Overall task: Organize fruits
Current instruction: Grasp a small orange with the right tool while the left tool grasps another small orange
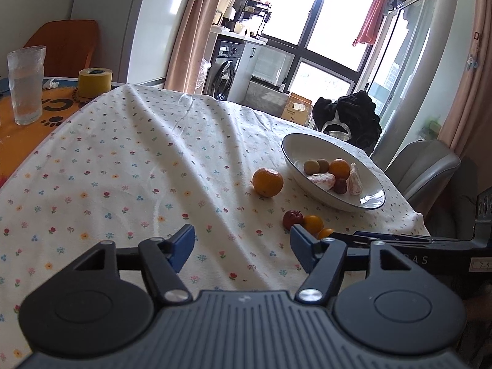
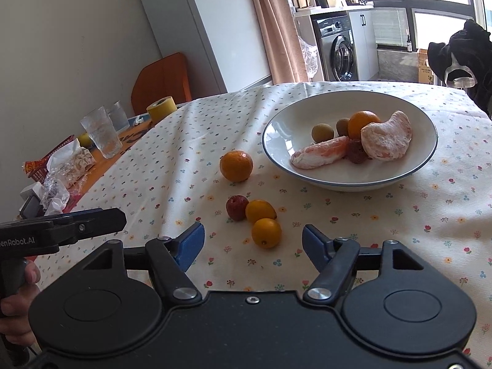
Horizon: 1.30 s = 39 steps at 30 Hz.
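White bowl [image 2: 363,181] with blue rim near the far right corner of the cloth-covered table [image 2: 399,230]; inside, an orange [image 2: 361,123], two small brown fruits [image 2: 322,132], a dark red fruit [image 2: 356,151] and two peeled citrus segments [image 2: 386,136]. Outside, nearer the front edge: one mandarin [image 2: 236,166], a small red fruit [image 2: 236,207], two yellow-orange fruits [image 2: 266,232]. Right gripper [image 2: 252,244] parted, empty, just short of these. Left gripper [image 1: 243,247] parted, empty, over bare cloth.

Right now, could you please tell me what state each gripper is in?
Left gripper: open, nothing between its fingers, only tablecloth below.
Right gripper: open, holding nothing; a small orange fruit lies just ahead, untouched.
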Tool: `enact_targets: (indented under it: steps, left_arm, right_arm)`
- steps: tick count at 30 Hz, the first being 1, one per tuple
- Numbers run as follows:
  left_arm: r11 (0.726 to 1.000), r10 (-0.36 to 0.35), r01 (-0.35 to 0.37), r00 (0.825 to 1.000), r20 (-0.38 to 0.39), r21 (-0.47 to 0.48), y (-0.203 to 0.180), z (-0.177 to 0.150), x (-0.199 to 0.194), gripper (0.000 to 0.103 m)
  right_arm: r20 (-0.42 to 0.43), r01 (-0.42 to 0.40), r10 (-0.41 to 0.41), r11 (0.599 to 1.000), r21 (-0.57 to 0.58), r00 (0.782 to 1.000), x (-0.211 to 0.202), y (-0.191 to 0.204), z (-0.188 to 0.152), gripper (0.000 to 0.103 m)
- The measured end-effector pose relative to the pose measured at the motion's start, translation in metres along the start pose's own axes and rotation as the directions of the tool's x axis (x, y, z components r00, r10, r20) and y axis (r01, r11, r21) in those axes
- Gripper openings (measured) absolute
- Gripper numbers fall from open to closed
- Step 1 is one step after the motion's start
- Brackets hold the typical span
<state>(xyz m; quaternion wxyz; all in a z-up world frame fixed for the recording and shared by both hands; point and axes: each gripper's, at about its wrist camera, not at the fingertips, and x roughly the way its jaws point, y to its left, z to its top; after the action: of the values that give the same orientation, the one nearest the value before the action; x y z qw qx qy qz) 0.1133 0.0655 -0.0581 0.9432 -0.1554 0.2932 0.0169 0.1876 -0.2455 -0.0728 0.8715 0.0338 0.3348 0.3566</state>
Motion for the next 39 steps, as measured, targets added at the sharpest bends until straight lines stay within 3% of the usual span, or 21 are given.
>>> enact_targets:
  steps: [10,16,27,39]
  left_arm:
    - [1.0,-0.02,0.02,1.0,-0.021,0.002,-0.004,0.002,0.016,0.06]
    - [0.999,-0.037,0.038,0.998,-0.048,0.018,-0.014,0.003,0.029,0.056]
    - [0.994,-0.083,0.089,0.993,-0.083,0.066,-0.043,0.003,0.048,0.038]
    - [0.985,-0.12,0.133,0.985,-0.124,0.107,-0.072,0.004,0.07,0.032]
  right_arm:
    - [-0.031,0.0,0.0,1.0,0.01,1.0,0.02,-0.004,0.003,0.056]
    - [-0.049,-0.018,0.019,1.0,0.012,0.999,0.027,-0.007,0.0,0.023]
    - [-0.02,-0.054,0.055,0.997,0.052,0.998,0.015,-0.027,0.003,0.022]
    - [0.016,-0.042,0.04,0.994,0.098,0.999,0.001,-0.055,0.001,0.022]
